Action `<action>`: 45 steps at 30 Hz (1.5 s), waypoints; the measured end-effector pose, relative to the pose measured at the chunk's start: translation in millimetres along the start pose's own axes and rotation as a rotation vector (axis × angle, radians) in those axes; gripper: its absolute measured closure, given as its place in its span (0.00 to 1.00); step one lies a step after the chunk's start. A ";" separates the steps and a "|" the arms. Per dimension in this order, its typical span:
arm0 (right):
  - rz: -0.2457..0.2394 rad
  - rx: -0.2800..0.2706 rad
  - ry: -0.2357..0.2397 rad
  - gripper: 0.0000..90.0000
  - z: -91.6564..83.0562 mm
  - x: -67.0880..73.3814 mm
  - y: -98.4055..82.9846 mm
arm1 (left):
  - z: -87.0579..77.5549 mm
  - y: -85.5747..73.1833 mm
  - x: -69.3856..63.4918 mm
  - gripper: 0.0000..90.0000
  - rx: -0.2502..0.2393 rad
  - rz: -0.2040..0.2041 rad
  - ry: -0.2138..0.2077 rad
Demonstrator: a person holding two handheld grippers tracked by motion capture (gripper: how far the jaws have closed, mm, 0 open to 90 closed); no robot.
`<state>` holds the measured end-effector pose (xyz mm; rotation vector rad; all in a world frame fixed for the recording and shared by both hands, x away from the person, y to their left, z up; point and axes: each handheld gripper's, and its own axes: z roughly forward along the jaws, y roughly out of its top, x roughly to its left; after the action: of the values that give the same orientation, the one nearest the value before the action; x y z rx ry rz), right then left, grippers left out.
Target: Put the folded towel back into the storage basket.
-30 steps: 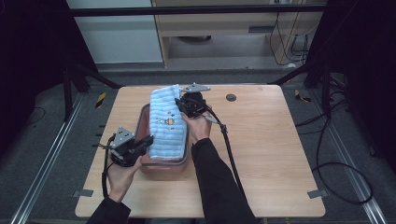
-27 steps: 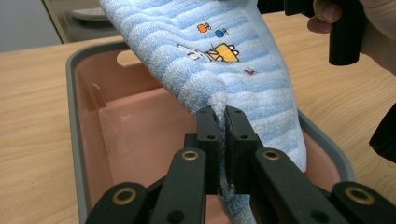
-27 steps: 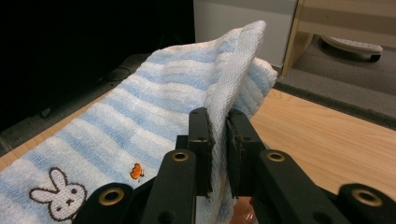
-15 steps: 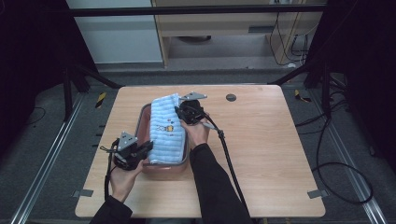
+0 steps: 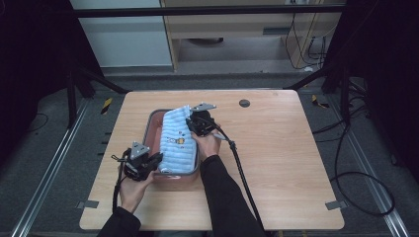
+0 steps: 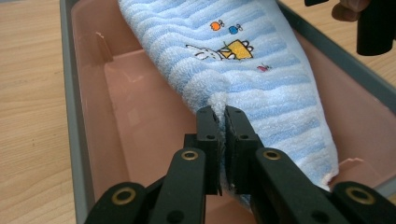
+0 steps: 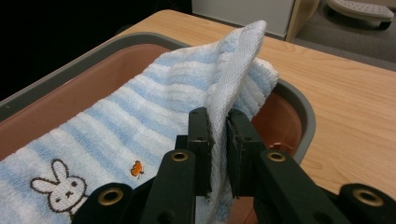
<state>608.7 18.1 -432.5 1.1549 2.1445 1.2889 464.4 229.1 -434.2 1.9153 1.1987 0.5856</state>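
A blue and white striped towel [image 5: 177, 140] with a rabbit picture lies stretched along a pink tub [image 5: 154, 129] with a grey rim. My left gripper [image 5: 154, 161] is shut on the towel's near end [image 6: 243, 84] over the tub's near part [image 6: 140, 126]. My right gripper [image 5: 191, 122] is shut on the towel's far end [image 7: 233, 60], holding a fold of it upright above the tub's far rim [image 7: 299, 107]. The towel [image 7: 116, 126] sags between the two grips into the tub.
The tub sits left of centre on a wooden table [image 5: 286, 153]. A small dark round disc [image 5: 244, 103] lies on the table near its far edge. A black cable [image 5: 237, 163] trails from the right gripper across the table toward the person.
Both grippers have drawn the towel toward the person along the tub; the left one has come in closer to the tub's near end, and the right one has moved nearer.
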 end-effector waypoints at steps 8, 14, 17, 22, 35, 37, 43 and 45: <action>-0.023 0.061 -0.013 0.82 9.2 1.9 -5.2 | 4.6 -1.3 1.3 0.91 0.035 -0.008 0.022; -0.026 0.031 -0.025 0.69 1.9 -0.7 -2.7 | -2.2 1.7 2.2 0.82 0.007 -0.006 0.041; -0.014 -0.009 -0.023 0.67 -8.2 -3.2 2.2 | -7.9 3.8 3.4 0.79 -0.015 -0.006 0.045; -0.013 -0.082 -0.031 0.61 -34.4 -9.6 11.4 | -16.9 6.9 10.3 0.72 -0.049 -0.018 0.050; -0.014 -0.153 -0.056 0.32 -111.4 -44.4 -1.3 | -43.5 11.6 35.6 0.42 -0.143 -0.033 0.026; -0.014 -0.152 -0.070 0.31 -123.2 -52.2 -8.7 | -46.0 11.0 42.0 0.38 -0.148 -0.041 0.035; 0.007 -0.139 -0.096 0.26 -156.4 -76.4 -35.2 | -52.5 5.1 62.2 0.32 -0.162 -0.057 0.073; 0.017 -0.137 -0.102 0.26 -166.5 -84.3 -45.6 | -53.5 2.1 69.1 0.31 -0.161 -0.072 0.085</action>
<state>526.1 -151.2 -394.8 1.1584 1.9462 1.3318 458.0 310.4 -402.8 1.7205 1.2302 0.7097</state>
